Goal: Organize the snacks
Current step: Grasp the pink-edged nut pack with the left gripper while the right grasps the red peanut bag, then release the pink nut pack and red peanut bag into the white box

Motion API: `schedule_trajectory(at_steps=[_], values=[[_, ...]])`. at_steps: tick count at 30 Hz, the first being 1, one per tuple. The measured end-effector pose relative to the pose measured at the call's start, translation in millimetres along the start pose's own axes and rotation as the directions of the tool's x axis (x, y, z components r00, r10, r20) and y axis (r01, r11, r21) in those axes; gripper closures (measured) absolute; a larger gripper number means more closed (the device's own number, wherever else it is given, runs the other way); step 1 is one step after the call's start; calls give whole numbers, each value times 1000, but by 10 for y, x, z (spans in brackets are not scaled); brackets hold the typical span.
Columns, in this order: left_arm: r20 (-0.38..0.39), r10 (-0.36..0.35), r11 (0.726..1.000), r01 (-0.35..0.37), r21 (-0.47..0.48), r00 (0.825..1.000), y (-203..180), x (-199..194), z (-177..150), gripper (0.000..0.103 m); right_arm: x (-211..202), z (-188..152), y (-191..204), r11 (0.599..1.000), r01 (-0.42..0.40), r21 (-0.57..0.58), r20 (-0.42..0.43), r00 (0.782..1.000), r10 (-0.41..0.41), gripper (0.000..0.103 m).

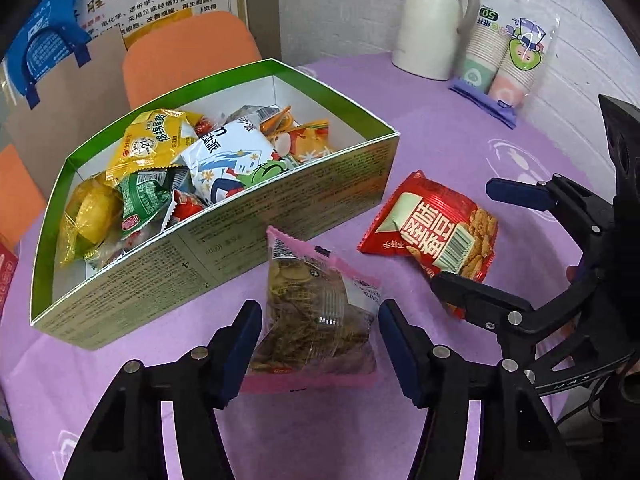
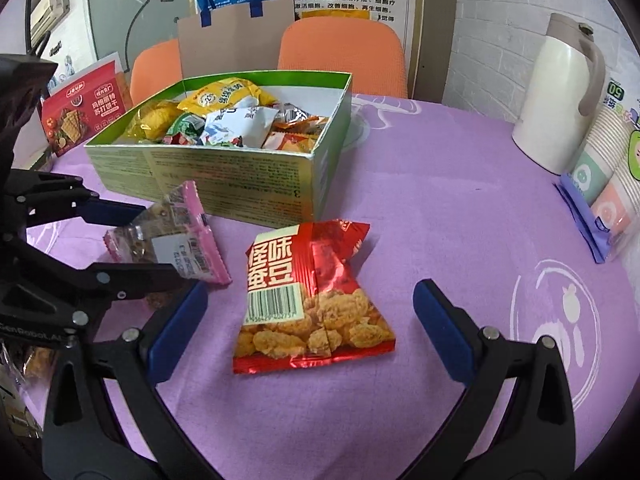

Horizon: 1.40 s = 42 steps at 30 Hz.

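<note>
The pink snack bag [image 1: 316,312] is seen between the open left gripper [image 1: 318,330], and the red bean snack bag [image 2: 316,300] between the wide-open right gripper [image 2: 310,312].

Black fingers [image 1: 412,344], blue pads, silver screws.
</note>
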State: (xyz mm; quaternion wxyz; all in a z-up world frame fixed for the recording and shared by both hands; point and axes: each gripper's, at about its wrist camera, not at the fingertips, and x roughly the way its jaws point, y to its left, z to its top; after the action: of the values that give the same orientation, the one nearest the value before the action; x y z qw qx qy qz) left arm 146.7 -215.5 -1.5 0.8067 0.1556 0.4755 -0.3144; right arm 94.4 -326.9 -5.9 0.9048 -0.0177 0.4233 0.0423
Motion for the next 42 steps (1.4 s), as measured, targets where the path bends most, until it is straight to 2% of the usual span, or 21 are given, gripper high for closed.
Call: schedule_trajectory(at_steps=[2, 3, 4, 6, 9, 13, 17, 21, 25, 28, 32, 36, 42], values=[[-20, 5, 1000, -5, -18, 1000, 24, 67, -33, 42, 35, -19, 5, 1000, 6, -3, -12, 1000, -6, 3], [-31, -2, 1000, 1, -26, 1000, 41, 103, -47, 42, 44, -32, 0, 1000, 6, 2, -17, 1000, -6, 12], [-31, -11, 999, 10, -37, 999, 53, 115, -63, 42, 58, -47, -12, 1000, 8, 13, -23, 1000, -8, 26], [-25, -21, 998, 20, -56, 999, 71, 113, -73, 43, 56, -62, -28, 999, 10, 33, -29, 1000, -9, 31], [-28, -24, 997, 22, -68, 999, 83, 95, -96, 51, 3, -76, -28, 999, 0, 45, -22, 1000, 1, 41], [-1, -55, 993, 55, -102, 998, 118, -78, -175, 53, -136, -108, -12, 997, -24, 68, -14, 1000, 25, 43], [53, -61, 991, 67, -117, 997, 195, -399, -229, 53, -411, -52, 76, 998, -40, 49, 42, 998, 38, 43], [138, -61, 988, 79, -132, 989, 293, -772, -164, 53, -719, 136, 109, 995, -82, 56, 133, 988, 74, 43], [213, -40, 983, 77, -169, 976, 509, -1069, 8, 53, -807, 458, 135, 991, -127, 50, 184, 976, 115, 43], [247, -11, 970, 70, -232, 969, 736, -1152, 209, 53, -738, 685, 178, 991, -130, 42, 200, 972, 119, 43], [255, 46, 953, 34, -301, 966, 1053, -1154, 423, 53, -460, 985, 161, 989, -137, 57, 196, 973, 124, 43], [228, 103, 933, -14, -361, 968, 1362, -1006, 564, 53, -118, 1209, 94, 988, -138, 74, 166, 978, 124, 43], [176, 121, 909, -38, -414, 977, 1726, -649, 698, 53, 322, 1438, 37, 986, -139, 96, 135, 983, 126, 45]])
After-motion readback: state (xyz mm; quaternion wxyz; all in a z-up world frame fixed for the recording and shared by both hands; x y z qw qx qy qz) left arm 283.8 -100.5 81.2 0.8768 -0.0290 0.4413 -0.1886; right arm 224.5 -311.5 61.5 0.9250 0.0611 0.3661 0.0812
